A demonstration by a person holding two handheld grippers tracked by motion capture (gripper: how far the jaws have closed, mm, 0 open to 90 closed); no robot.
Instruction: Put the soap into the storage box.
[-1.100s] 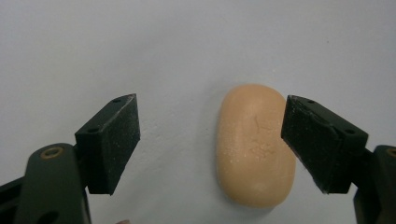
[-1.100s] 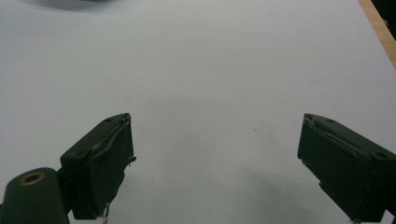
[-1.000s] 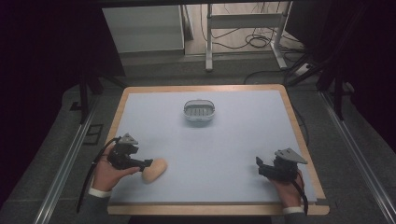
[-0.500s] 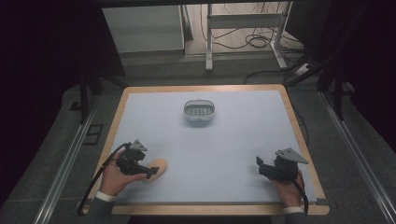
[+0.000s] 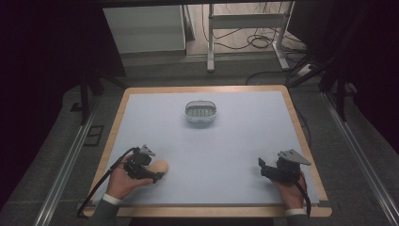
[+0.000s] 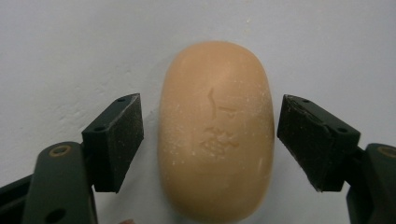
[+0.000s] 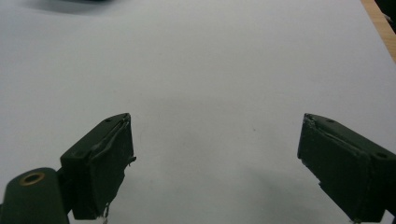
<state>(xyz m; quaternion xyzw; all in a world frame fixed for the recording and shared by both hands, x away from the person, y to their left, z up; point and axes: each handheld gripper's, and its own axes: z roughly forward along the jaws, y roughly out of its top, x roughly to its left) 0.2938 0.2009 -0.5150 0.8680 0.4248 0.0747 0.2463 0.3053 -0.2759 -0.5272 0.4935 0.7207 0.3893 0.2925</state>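
Note:
A tan oval bar of soap (image 5: 162, 165) lies flat on the pale mat at the front left. My left gripper (image 5: 156, 173) reaches it from the left. In the left gripper view the soap (image 6: 215, 130) sits between the two black pads (image 6: 116, 140) of this gripper (image 6: 210, 140). The jaws have just been closing, and a thin gap of mat shows on each side of the bar. My right gripper (image 5: 262, 165) rests at the front right, and the right gripper view shows its jaws (image 7: 215, 154) wide apart over bare mat.
A small white ribbed dish (image 5: 201, 120) stands at the middle back of the table. The wooden table rim (image 5: 301, 141) frames the mat. Beyond the far edge are dark floor, a cabinet and cables.
My left hand has moved right and down onto the soap, so the jaws now straddle the bar. The right hand has stayed in place.

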